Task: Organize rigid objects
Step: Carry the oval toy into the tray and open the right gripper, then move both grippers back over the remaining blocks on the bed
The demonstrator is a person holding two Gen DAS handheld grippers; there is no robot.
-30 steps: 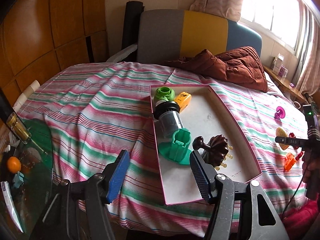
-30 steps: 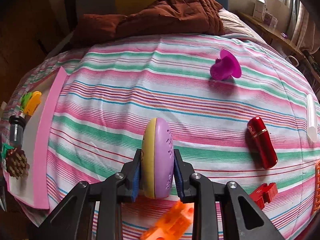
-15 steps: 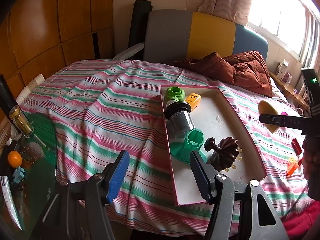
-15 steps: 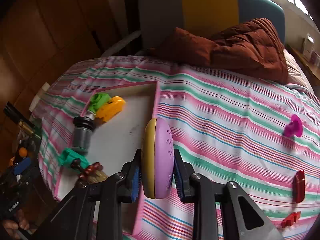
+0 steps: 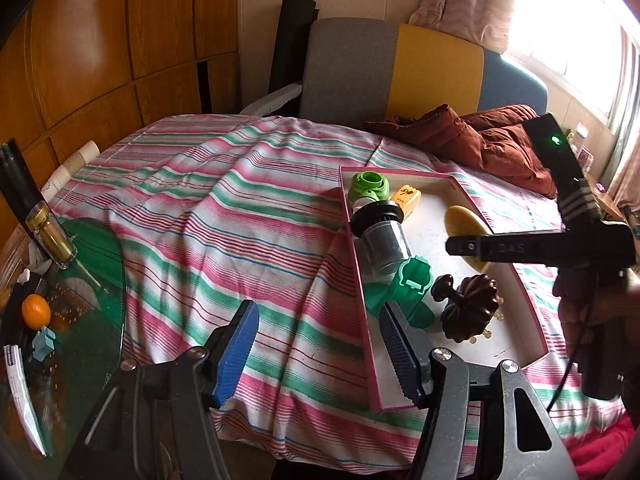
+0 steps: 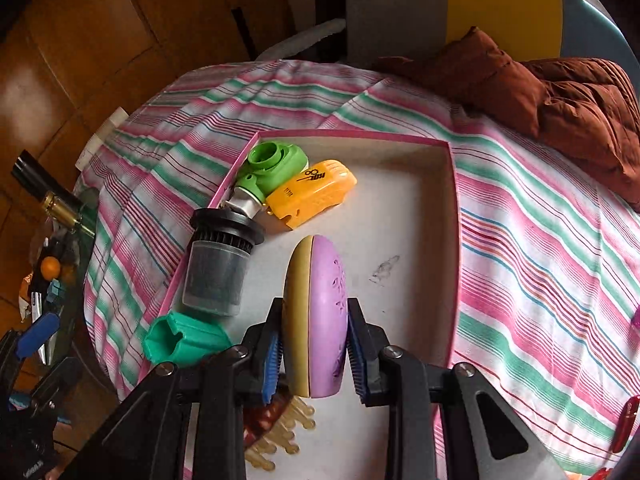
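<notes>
Bed [image 6: 540, 240] carries the pink tray [image 6: 452, 216], which lies under and ahead of the right hand-held gripper [image 6: 314, 354]. That one is clamped on the purple-yellow disc [image 6: 320, 320], held on edge over the tray floor, with the filter [image 6: 218, 268] ahead-left. Left hand-held gripper [image 5: 320, 350] is half open and empty, its right finger at the tray's near edge.

Left gripper [image 5: 316, 344]: black arms, silver screws, blue ribbed pads [image 5: 236, 354] (right alike)

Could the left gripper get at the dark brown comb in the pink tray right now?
Probably yes. The left gripper is open and empty, and the brown comb lies at the tray's near end, uncovered. The right gripper, holding the purple case, hovers nearby and could crowd it.
</notes>
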